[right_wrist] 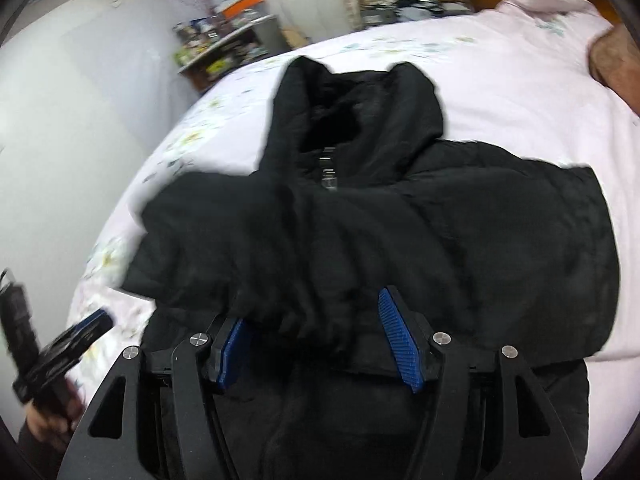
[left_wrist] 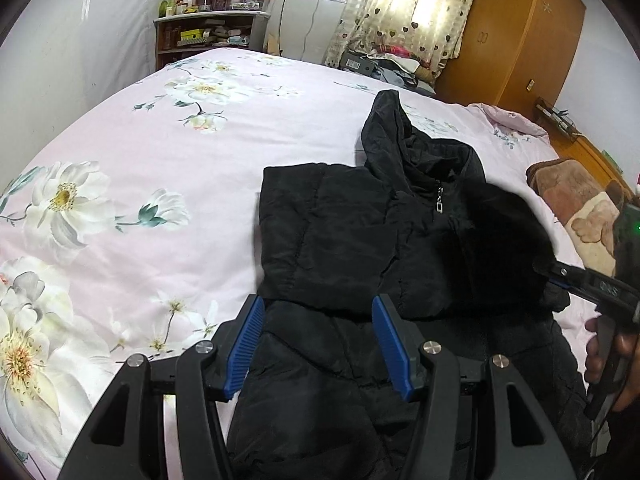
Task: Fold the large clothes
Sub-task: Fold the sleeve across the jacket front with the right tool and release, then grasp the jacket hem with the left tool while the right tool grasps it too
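Black jacket [left_wrist: 360, 240] lies on the bed [left_wrist: 160, 160], front up, hood [left_wrist: 388, 128] pointing toward the far end, zipper pull [left_wrist: 439, 202] visible at the collar. One sleeve [left_wrist: 316, 236] is folded flat across the chest on the left wrist view's left side. The other sleeve [right_wrist: 280, 240] is bunched and blurred, draped over the front near the right gripper [right_wrist: 316, 344].

Left gripper [left_wrist: 318, 344] — jaws wide, blue pads [left_wrist: 248, 344] apart, nothing between them, over the lower half of the jacket near its edge.

Right gripper — jaws also wide in its own view; the sleeve cuff [right_wrist: 304, 320] sits between the pads, touching or just above the left pad. Whether the cloth is gripped or just resting there, cannot tell — pads are clearly not pressed together. In the left wrist view the right gripper comes in from the right edge, tip hidden in blurred black cloth.

Bedsheet is pink with white flowers [left_wrist: 64, 200]. Shelf [left_wrist: 208, 28] with clutter at the far wall, curtain [left_wrist: 404, 8] by the window, wooden wardrobe [left_wrist: 516, 36] to the right, brown pillow [left_wrist: 576, 204] at the bed's right side.
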`<state>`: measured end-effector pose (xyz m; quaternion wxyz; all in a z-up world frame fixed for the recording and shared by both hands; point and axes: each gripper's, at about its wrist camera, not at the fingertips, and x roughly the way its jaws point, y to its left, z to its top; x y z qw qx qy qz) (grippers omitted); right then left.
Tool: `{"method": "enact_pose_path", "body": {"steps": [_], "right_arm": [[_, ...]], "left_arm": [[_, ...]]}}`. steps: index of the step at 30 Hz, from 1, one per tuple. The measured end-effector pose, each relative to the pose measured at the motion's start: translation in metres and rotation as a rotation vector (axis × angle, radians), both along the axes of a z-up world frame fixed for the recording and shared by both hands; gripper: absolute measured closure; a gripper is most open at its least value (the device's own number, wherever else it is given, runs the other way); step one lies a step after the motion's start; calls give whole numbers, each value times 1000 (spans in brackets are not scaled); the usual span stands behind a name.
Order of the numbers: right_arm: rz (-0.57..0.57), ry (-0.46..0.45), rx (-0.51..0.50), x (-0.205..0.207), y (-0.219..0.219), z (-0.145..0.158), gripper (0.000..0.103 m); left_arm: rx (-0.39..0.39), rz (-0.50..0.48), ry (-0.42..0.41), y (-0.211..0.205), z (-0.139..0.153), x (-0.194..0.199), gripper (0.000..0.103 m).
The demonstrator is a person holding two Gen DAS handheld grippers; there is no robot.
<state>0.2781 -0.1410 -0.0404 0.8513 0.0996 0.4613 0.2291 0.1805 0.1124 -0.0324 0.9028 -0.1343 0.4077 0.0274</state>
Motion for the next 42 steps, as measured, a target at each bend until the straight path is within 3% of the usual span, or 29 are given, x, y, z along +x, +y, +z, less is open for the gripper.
{"method": "enact_pose_path", "body": {"steps": [6,9,12,18,19,20,22,23,24,25,29,35,39,42], "right_arm": [[46,-73,69,-17,-13,22,41],[-27,-89,43,-18,-41,20,41],[-159,-45,30,-12,-84,6,41],[-282,-32,-34,-14,-135,-5,41],[-296,-31,-46,-14,-141,-7,41],[-309,-32,-56,-12,-147,-9,41],[-319,-35,-66,-8,-154,-11,43],[-322,-41,-77,-3,-156,-11,46],[-321,-43,-84,-1,-157,-12,59],[-322,-46,-92,2,-156,-12,66],[-305,-55,-110,20,-147,-21,67],[-243,36,-220,43,-126,-78,68],[-237,46,-244,47,-124,-78,69],[-249,41,-252,42,-126,-59,69]], "left_arm": [[-12,-44,-26,-15,8,16,44],[-42,-96,-24,-30,7,33,41],[-64,-156,2,-55,-3,59,41],[-100,-233,97,-100,-42,115,41],[-116,-240,112,-105,-48,121,45],[-122,-243,107,-108,-49,123,65],[-71,-250,84,-114,-44,125,87],[-40,-249,60,-116,-39,123,90],[-10,-245,43,-117,-36,120,91],[30,-236,33,-117,-34,119,91],[32,-201,61,-102,-47,118,91],[36,-195,80,-102,-68,121,89],[37,-191,91,-101,-70,121,86],[21,-186,87,-93,-53,114,82]]}}
